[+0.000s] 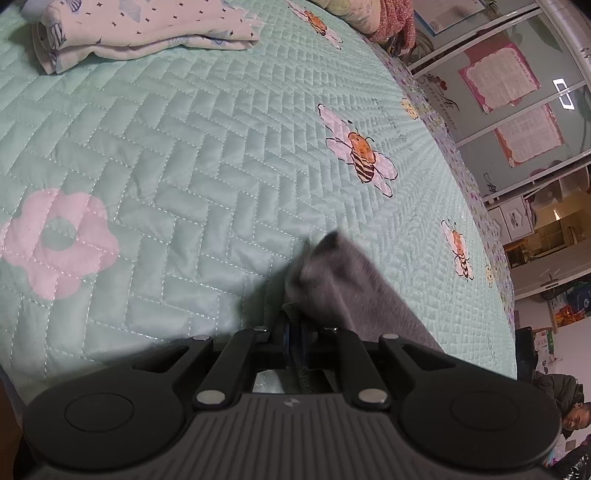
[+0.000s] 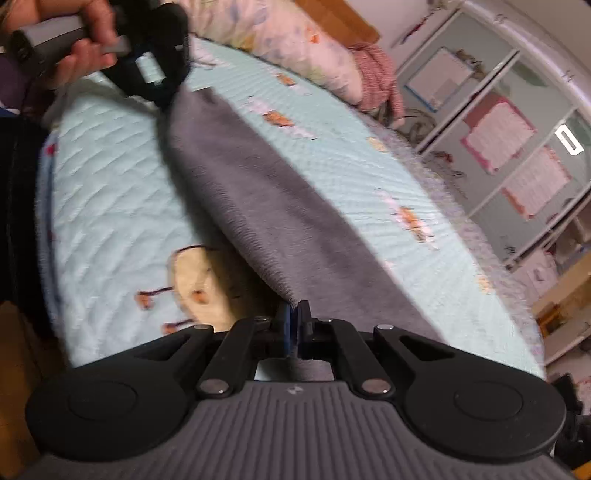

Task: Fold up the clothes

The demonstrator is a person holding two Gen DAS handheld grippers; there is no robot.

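Stretching a grey garment between both grippers over the bed

Left gripper (image 1: 293, 325): jaws drawn narrow, clamped on one end of the grey garment (image 1: 354, 291), which bunches just ahead of the pads and trails off to the right. The right wrist view shows this same gripper (image 2: 162, 92) at the upper left, gripped by the person's hand (image 2: 79, 48), with the cloth hanging from it.

Right gripper (image 2: 295, 325): jaws pressed together on the near edge of the grey garment (image 2: 266, 199). No gap shows between the pads beyond the cloth itself.

Garment: spans as a long band between the two grippers, running diagonally above the mint quilted bedspread (image 2: 110, 184), toward the bed's near edge. Whether its middle touches the bedspread cannot be told; the right wrist view is blurred.

Other items: a folded patterned cloth (image 1: 140, 29) lies at the far left corner of the bedspread (image 1: 184, 147), well apart from the garment. Pillows (image 2: 295, 40) sit along the far edge.
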